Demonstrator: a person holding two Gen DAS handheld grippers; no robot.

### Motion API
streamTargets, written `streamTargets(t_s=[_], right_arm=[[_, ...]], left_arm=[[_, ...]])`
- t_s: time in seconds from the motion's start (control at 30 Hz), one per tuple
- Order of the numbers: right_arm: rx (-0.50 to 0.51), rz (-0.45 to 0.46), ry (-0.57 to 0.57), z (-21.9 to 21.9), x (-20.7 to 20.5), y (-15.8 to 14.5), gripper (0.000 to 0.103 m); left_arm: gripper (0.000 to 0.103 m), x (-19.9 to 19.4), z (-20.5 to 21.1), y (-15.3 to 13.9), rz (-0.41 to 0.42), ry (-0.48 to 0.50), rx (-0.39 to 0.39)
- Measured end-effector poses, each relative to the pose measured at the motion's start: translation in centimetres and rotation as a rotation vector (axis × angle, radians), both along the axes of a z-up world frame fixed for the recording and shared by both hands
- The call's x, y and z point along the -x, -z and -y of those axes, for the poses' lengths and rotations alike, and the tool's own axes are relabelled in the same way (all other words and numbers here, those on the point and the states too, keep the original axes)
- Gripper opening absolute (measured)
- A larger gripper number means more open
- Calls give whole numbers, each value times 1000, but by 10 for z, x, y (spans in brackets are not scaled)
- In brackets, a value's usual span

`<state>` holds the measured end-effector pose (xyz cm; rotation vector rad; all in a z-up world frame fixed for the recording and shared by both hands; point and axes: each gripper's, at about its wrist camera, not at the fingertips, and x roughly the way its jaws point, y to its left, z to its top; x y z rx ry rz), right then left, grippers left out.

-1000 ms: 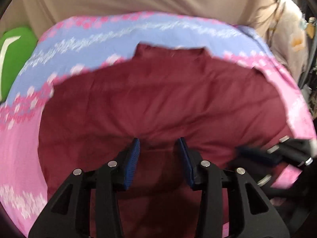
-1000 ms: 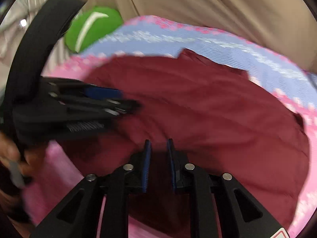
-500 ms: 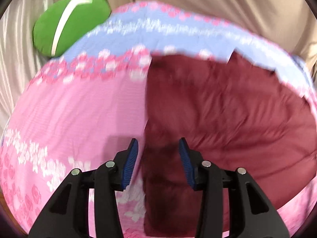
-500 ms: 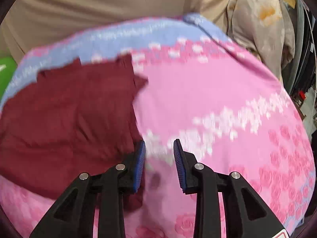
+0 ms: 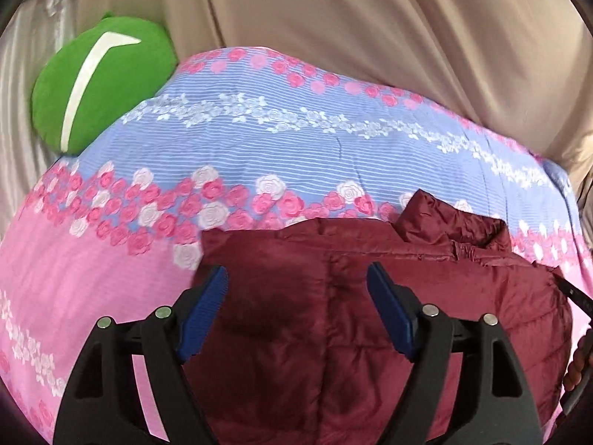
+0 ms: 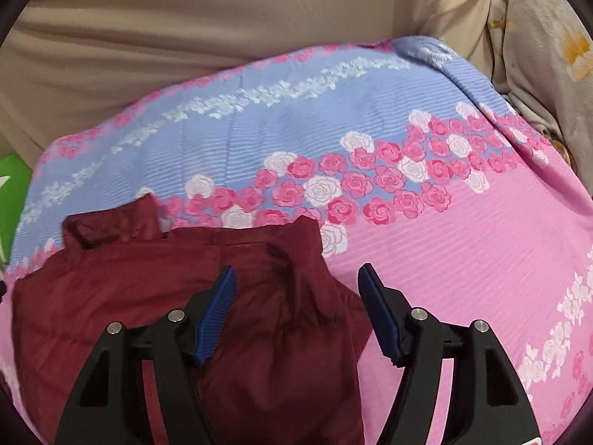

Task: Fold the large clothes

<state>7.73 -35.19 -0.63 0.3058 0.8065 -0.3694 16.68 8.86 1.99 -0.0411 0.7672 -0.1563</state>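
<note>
- Red jacket (image 5: 370, 315) lies flat on the flowery sheet (image 5: 259, 141).
- Left gripper (image 5: 296, 289) is wide apart, holding nothing.
- Right gripper (image 6: 296, 289) is wide apart too, over the jacket's edge.

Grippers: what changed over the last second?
Both opened wide: the right gripper, nearly shut a second ago, and the left gripper now hover spread over the maroon jacket, holding nothing. The jacket still lies on the floral bedspread, green pillow behind.
</note>
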Motion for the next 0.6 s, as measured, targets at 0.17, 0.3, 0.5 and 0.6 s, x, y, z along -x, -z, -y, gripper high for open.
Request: streamTargets(t_s=[0.17,0.3,0.5,0.6], right_arm=[[-42,-8,-49,-7,-4,11,5],[7,112,-34,-11,26,-13,4],[-43,-9,-43,1,24,26,5],[-13,-37,-52,-6,21,34,8]], left_arm=[[75,-12,22,14,-28,31,-28],[75,-18,29,28,-37,30,-57],[80,-19,30,57,-60,30,-61],[80,-10,33,65,-34,28,-93]])
